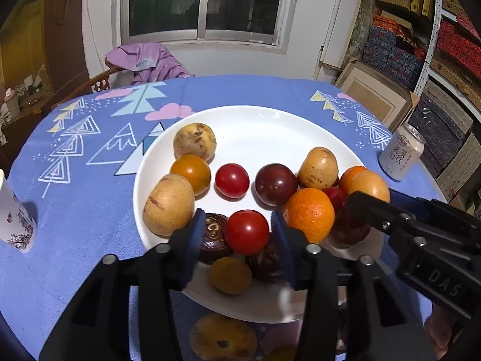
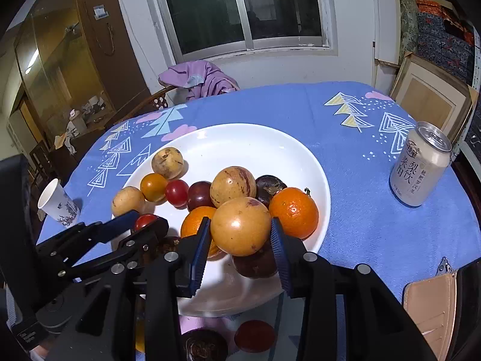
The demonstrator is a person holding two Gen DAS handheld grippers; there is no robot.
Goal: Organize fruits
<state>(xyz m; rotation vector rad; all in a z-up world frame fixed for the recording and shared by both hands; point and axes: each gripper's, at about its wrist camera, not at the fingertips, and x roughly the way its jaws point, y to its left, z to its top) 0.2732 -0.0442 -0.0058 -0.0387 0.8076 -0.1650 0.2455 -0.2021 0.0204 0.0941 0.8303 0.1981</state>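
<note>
A white plate [image 1: 270,126] on the blue tablecloth holds several fruits: yellow-brown round fruits, oranges, red tomatoes, dark purple fruits. My left gripper [image 1: 237,234] has its blue pads on either side of a red tomato [image 1: 247,232] at the plate's near edge. My right gripper [image 2: 239,234] is shut on a yellow-brown round fruit [image 2: 240,225] above the plate [image 2: 264,141], beside an orange [image 2: 294,212]. The right gripper also shows in the left wrist view [image 1: 369,204], and the left gripper in the right wrist view [image 2: 147,225].
A drink can [image 2: 421,168] stands right of the plate. A paper cup [image 2: 58,203] stands to the left. More fruits [image 2: 254,335] lie under the grippers near the table's front edge. A chair with purple cloth [image 2: 198,79] is beyond the table.
</note>
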